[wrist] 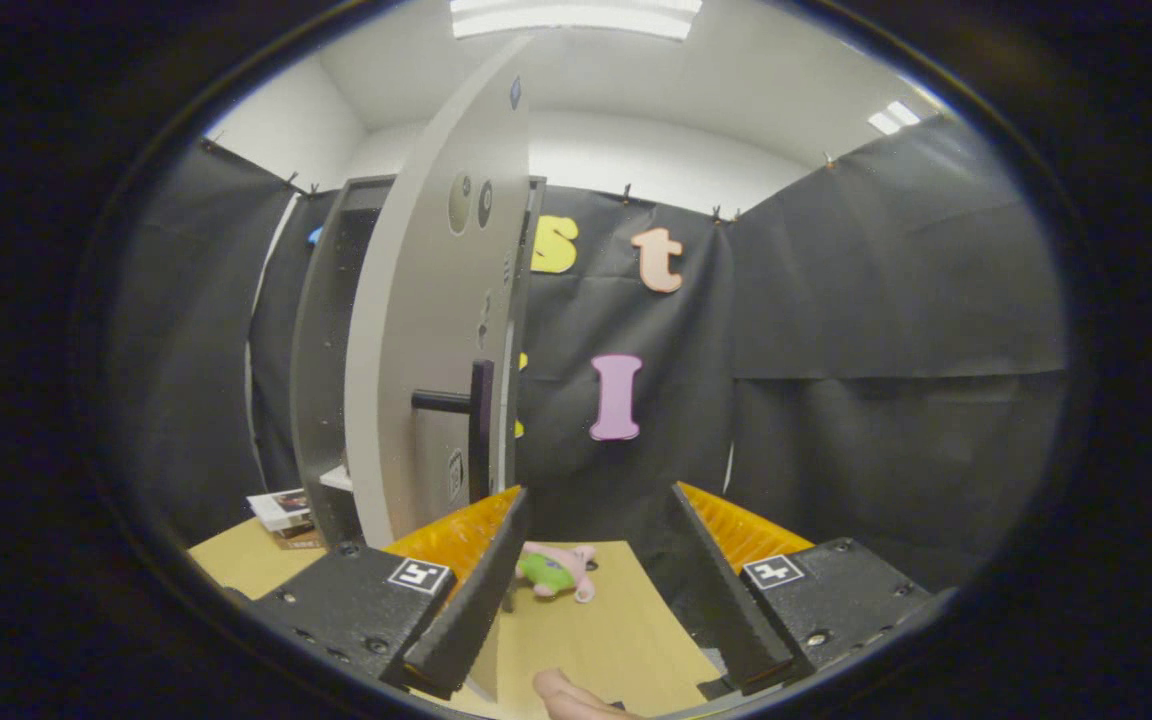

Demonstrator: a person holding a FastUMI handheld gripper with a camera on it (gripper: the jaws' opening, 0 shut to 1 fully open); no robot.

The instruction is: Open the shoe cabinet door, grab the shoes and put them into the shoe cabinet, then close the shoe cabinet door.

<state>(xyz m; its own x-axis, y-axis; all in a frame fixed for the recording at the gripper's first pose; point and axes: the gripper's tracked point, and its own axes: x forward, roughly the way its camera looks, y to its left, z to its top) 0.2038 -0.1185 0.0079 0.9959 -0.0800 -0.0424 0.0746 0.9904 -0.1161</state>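
The shoe cabinet (321, 370) stands ahead to the left against the booth wall, a dark grey frame. Its pale grey door (426, 330) is swung wide open toward me, edge-on, with a black bar handle (466, 410) sticking out of its face. My gripper (598, 492) is open and holds nothing. The left finger (481, 580) sits right against the lower part of the door, just under the handle. The right finger (716, 580) stands apart in free space. Inside the cabinet a white shelf edge (336, 478) shows.
A small pink and green plush toy (556, 572) lies on the wooden surface (616, 630) between my fingers, a little beyond them. A stack of books (281, 510) lies left of the cabinet's foot. A person's fingertip (566, 697) shows at the bottom.
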